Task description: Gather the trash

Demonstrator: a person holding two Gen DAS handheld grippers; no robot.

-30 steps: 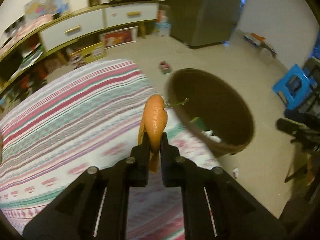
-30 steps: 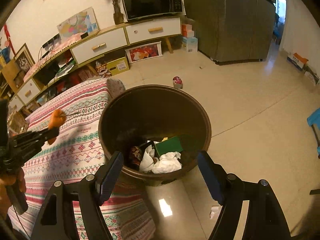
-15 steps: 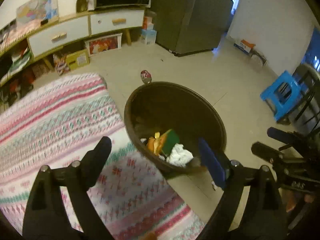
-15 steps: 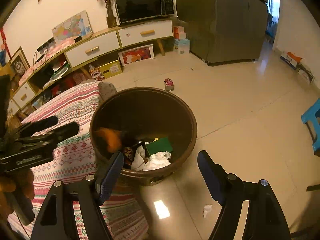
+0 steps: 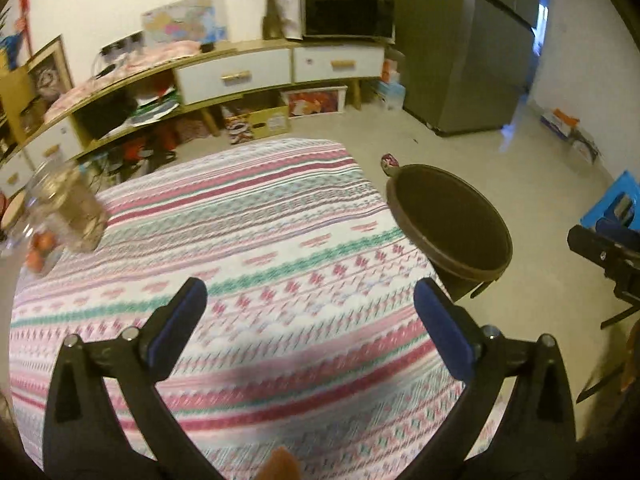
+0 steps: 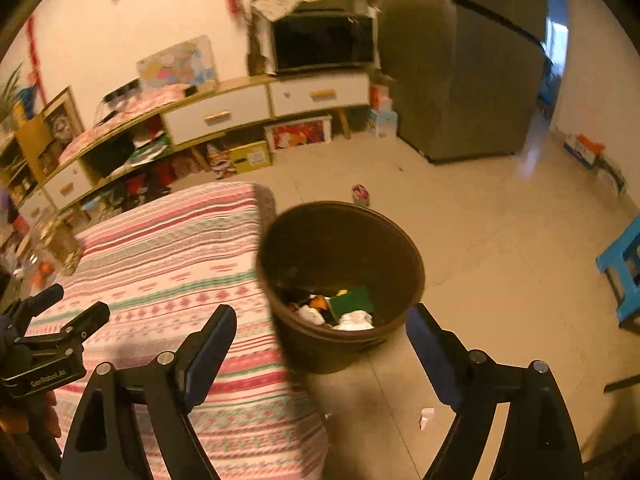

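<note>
Fridge fills the back right corner, with a long cabinet against the wall left of it and a microwave on top. Table under a striped cloth takes the near left; a clear jar stands at its far left edge, blurred. Bin, brown and round, sits on the floor just beside the table's right corner, nothing blocking its mouth. Trash lies in the bin's bottom: white wads, a green piece, an orange bit. Blue stool is well apart to the right. A small white scrap lies on the floor near the bin.

Left gripper has just been opening; jaws wide apart over the cloth, nothing between them. Right gripper has also just been opening; jaws apart, empty, framing the bin.
</note>
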